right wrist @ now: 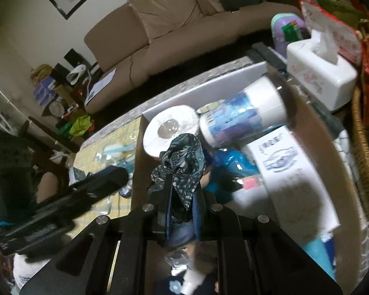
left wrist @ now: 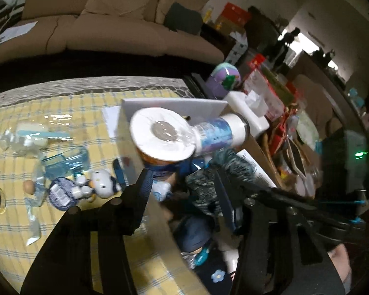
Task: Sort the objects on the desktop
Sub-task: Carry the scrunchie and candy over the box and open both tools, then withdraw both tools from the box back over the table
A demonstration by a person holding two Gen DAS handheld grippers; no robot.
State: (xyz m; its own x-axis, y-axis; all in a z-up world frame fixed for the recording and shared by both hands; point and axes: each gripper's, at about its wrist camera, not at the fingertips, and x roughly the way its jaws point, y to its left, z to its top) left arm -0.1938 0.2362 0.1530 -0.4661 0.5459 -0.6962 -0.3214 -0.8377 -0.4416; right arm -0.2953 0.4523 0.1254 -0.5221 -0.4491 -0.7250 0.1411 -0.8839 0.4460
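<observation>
In the right wrist view my right gripper [right wrist: 183,186] is shut on a dark blue patterned cloth [right wrist: 182,157], which hangs over an open cardboard box [right wrist: 136,162]. The box holds a toilet paper roll [right wrist: 171,127], a blue-labelled white cylinder [right wrist: 241,115], a white printed carton [right wrist: 285,162] and a shiny blue item [right wrist: 233,164]. In the left wrist view my left gripper [left wrist: 182,179] stands open over the box's left wall [left wrist: 132,142]. The cloth [left wrist: 209,179] bunches beside its right finger without being pinched. The roll [left wrist: 162,132] lies just ahead.
On the yellow checked tablecloth [left wrist: 61,221] left of the box lie a white toy figure [left wrist: 103,184], a clear blue plastic case [left wrist: 66,162] and plastic wrappers. A white tissue box [right wrist: 317,73], a purple container [right wrist: 286,29] and a wicker basket [right wrist: 364,147] crowd the right side.
</observation>
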